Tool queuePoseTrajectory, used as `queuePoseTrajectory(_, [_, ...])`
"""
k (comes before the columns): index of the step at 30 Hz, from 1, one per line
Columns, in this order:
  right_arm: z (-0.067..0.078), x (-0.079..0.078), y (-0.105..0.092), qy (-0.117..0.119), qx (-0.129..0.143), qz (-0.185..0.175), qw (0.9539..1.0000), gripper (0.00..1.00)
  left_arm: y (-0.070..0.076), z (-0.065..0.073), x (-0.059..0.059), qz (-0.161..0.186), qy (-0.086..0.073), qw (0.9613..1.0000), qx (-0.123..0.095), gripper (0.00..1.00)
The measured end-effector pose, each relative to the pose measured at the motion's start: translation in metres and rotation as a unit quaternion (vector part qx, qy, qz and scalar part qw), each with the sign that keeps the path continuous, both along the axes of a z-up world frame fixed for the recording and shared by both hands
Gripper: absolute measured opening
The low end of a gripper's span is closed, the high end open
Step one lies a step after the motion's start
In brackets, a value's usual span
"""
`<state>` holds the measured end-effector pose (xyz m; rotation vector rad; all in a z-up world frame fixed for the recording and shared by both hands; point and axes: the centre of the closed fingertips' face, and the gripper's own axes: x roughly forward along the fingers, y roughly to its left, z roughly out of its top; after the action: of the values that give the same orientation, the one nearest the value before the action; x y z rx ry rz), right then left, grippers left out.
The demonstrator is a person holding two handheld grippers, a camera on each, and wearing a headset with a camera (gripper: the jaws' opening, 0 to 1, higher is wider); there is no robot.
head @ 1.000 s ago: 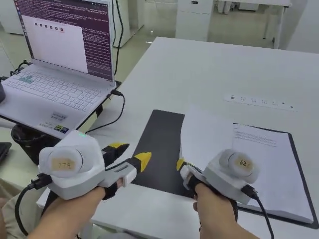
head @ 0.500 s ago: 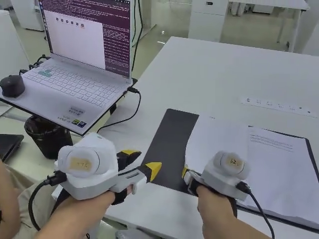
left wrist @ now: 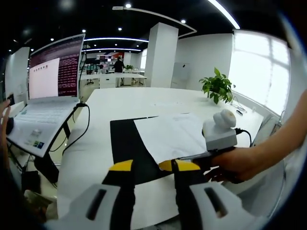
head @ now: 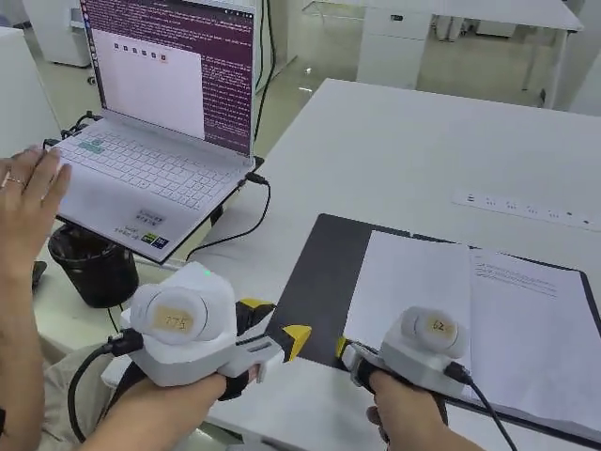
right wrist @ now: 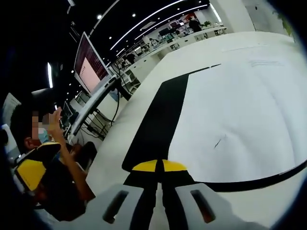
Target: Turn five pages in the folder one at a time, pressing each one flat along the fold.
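**Right gripper pinches a page at the folder's near edge; left gripper open, holding nothing**

The black folder (head: 319,282) lies open on the white table (head: 394,141). The right gripper (right wrist: 158,166) sits at the folder's near edge, with its jaws pressed together on the near corner of a white page (head: 413,282). In the left gripper view that page is lifted clear of the folder's black left cover and slants up over it. A stack of printed pages (head: 535,329) lies flat on the folder's right half. The left gripper (left wrist: 152,166) hovers just off the folder's near left corner. Its jaws are spread with a clear gap, with nothing between them and touching nothing. To the left of the folder an open laptop (head: 160,94) stands, and farther left a raised hand (head: 28,197) shows.
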<state>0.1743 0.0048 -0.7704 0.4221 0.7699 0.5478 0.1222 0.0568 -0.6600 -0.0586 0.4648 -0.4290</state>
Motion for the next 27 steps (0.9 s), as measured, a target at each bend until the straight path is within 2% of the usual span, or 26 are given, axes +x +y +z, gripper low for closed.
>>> queuePoseTrajectory(1, [0.003, -0.001, 0.000, -0.001, 0.007, -0.002, 1.0000, 0.01, -0.001, -0.001, 0.001, -0.002, 0.002, 1.0000, 0.001, 0.32])
queuePoseTrajectory(2, [0.008, 0.000, -0.001, -0.011, 0.014, -0.004, 0.9998, 0.02, -0.004, -0.008, 0.003, -0.009, 0.013, 0.9998, 0.008, 0.32])
queuePoseTrajectory(3, [0.013, 0.000, -0.002, -0.019, 0.018, -0.001, 0.9996, 0.02, -0.005, -0.010, 0.004, -0.011, 0.015, 0.9998, 0.010, 0.32])
queuePoseTrajectory(5, [0.018, 0.000, -0.006, -0.028, 0.021, -0.001, 0.9994, 0.02, -0.009, -0.017, 0.009, -0.018, 0.024, 0.9994, 0.017, 0.32])
queuePoseTrajectory(6, [0.022, -0.001, -0.009, -0.034, 0.018, -0.001, 0.9993, 0.01, -0.013, -0.023, 0.011, -0.023, 0.035, 0.9988, 0.025, 0.32])
queuePoseTrajectory(8, [0.026, 0.001, -0.021, -0.046, 0.010, -0.008, 0.9989, 0.00, -0.022, -0.030, 0.018, -0.033, 0.046, 0.9979, 0.033, 0.32])
queuePoseTrajectory(11, [0.031, 0.007, -0.043, -0.052, 0.017, -0.036, 0.9979, 0.00, -0.040, -0.038, 0.030, -0.056, 0.048, 0.9963, 0.045, 0.34])
queuePoseTrajectory(13, [0.034, 0.011, -0.058, -0.059, 0.014, -0.052, 0.9969, 0.00, -0.051, -0.049, 0.039, -0.064, 0.061, 0.9947, 0.053, 0.35])
queuePoseTrajectory(16, [0.038, 0.015, -0.081, -0.063, 0.020, -0.075, 0.9950, 0.00, -0.066, -0.064, 0.051, -0.064, 0.072, 0.9934, 0.062, 0.33])
queuePoseTrajectory(18, [0.041, 0.016, -0.096, -0.067, 0.019, -0.090, 0.9935, 0.00, -0.077, -0.074, 0.059, -0.061, 0.075, 0.9936, 0.057, 0.31])
queuePoseTrajectory(19, [0.043, 0.017, -0.106, -0.068, 0.022, -0.099, 0.9925, 0.00, -0.083, -0.081, 0.062, -0.056, 0.084, 0.9934, 0.055, 0.32])
queuePoseTrajectory(21, [0.043, 0.018, -0.115, -0.067, 0.024, -0.109, 0.9915, 0.00, -0.091, -0.090, 0.066, -0.055, 0.083, 0.9930, 0.063, 0.32])
queuePoseTrajectory(23, [0.045, 0.021, -0.135, -0.072, 0.026, -0.131, 0.9885, 0.00, -0.094, -0.102, 0.071, -0.048, 0.083, 0.9914, 0.089, 0.32])
queuePoseTrajectory(27, [0.042, 0.022, -0.163, -0.067, 0.029, -0.160, 0.9844, 0.00, -0.097, -0.116, 0.076, -0.023, 0.091, 0.9911, 0.095, 0.31])
